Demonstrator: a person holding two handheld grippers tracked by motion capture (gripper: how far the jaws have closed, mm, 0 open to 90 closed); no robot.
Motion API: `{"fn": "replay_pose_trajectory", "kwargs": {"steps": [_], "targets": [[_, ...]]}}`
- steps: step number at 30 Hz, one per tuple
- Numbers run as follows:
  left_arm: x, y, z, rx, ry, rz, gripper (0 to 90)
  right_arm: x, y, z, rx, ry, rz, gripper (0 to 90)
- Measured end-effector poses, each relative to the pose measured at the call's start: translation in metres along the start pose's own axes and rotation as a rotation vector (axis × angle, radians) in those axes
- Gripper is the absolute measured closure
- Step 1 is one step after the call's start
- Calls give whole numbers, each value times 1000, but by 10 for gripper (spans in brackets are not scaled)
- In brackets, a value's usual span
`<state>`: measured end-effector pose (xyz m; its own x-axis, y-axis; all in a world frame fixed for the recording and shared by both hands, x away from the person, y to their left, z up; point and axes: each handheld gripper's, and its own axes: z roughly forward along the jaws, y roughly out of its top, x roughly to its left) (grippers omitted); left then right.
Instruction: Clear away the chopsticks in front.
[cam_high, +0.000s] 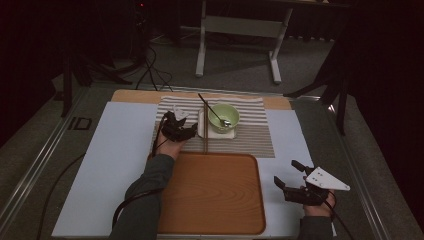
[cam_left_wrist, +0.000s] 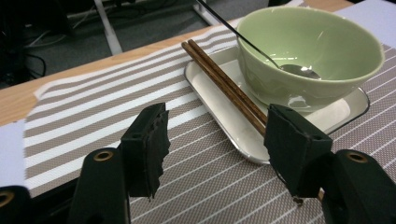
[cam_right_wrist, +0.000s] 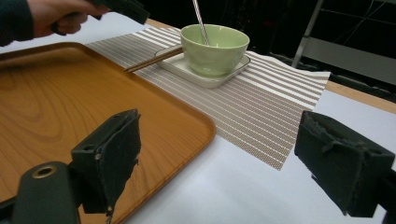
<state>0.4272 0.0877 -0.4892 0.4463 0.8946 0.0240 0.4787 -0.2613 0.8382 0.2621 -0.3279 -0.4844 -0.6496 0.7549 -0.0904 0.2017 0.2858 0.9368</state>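
**Left gripper nearing chopsticks, right idling**

High view: left gripper (cam_high: 181, 127) is hovering over the striped mat (cam_high: 250, 140), just beside the chopsticks (cam_high: 205, 131); right gripper (cam_high: 294, 181) is sitting right of the wooden tray (cam_high: 210, 200).

Left gripper view: fingers (cam_left_wrist: 148, 142) are spread, grasping nothing; chopsticks (cam_left_wrist: 224, 86) are leaning on the white dish (cam_left_wrist: 219, 116) beside the green bowl (cam_left_wrist: 303, 56) holding a spoon (cam_left_wrist: 299, 70).

Right gripper view: fingers (cam_right_wrist: 112, 158) are released over the tabletop (cam_right_wrist: 233, 186).

Table (cam_high: 125, 95): white sheet (cam_high: 112, 165), wooden tray (cam_high: 212, 195)
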Motion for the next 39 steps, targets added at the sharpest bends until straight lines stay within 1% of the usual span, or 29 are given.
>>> {"fn": "replay_pose_trajectory", "kwargs": {"steps": [2, 6, 9, 10, 11, 12, 13, 16, 19, 23, 24, 25, 27, 29, 31, 32, 33, 35, 36, 39], "targets": [[-3, 1, 5, 9, -1, 2, 429, 0, 0, 0, -1, -2, 3, 139], [-7, 4, 13, 30, -14, -8, 484, 0, 0, -1, -6, -1, 8, 139], [-10, 4, 19, 39, -25, -25, 528, -1, 0, -1, -9, 1, 6, 139], [-11, 4, 21, 49, -25, -23, 534, -1, 0, -2, -10, 0, 7, 139], [-11, 4, 21, 49, -25, -23, 544, -1, 0, -2, -10, 0, 7, 139], [-15, 4, 27, 66, -30, -18, 570, -2, 0, -2, -16, 0, 12, 139], [-16, 4, 30, 71, -31, -16, 578, -2, 0, -2, -16, 0, 13, 139], [-23, 4, 39, 100, -17, -8, 616, -2, 0, -2, -17, -2, 15, 139], [-26, 3, 45, 109, -26, -27, 625, -2, 0, -3, -18, -5, 15, 139], [-28, 3, 48, 113, -28, -34, 627, -3, -1, -4, -23, -7, 18, 139], [-29, 3, 52, 127, -17, -46, 639, -4, -1, -4, -24, -6, 21, 139], [-29, 3, 52, 127, -17, -46, 646, -4, -1, -4, -24, -6, 21, 139], [-29, 2, 55, 136, -6, -68, 655, -4, -1, -4, -24, -6, 20, 139], [-29, 2, 55, 136, -6, -68, 659, -3, -1, -4, -24, -6, 21, 139], [-27, 1, 56, 140, 1, -89, 663, -3, -1, -4, -25, -6, 21, 139], [-27, 1, 56, 140, 1, -89, 668, -3, -1, -4, -25, -6, 21, 139], [-25, 1, 57, 140, 5, -110, 677, -3, -1, -4, -24, -6, 21, 139], [-25, 1, 57, 140, 5, -110, 687, -3, -1, -4, -24, -6, 21, 139], [-24, 2, 58, 139, 21, -140, 720, -3, -1, -4, -23, -6, 21, 139], [-25, 2, 60, 143, 21, -150, 748, -4, -1, -4, -22, -4, 20, 139]]}}
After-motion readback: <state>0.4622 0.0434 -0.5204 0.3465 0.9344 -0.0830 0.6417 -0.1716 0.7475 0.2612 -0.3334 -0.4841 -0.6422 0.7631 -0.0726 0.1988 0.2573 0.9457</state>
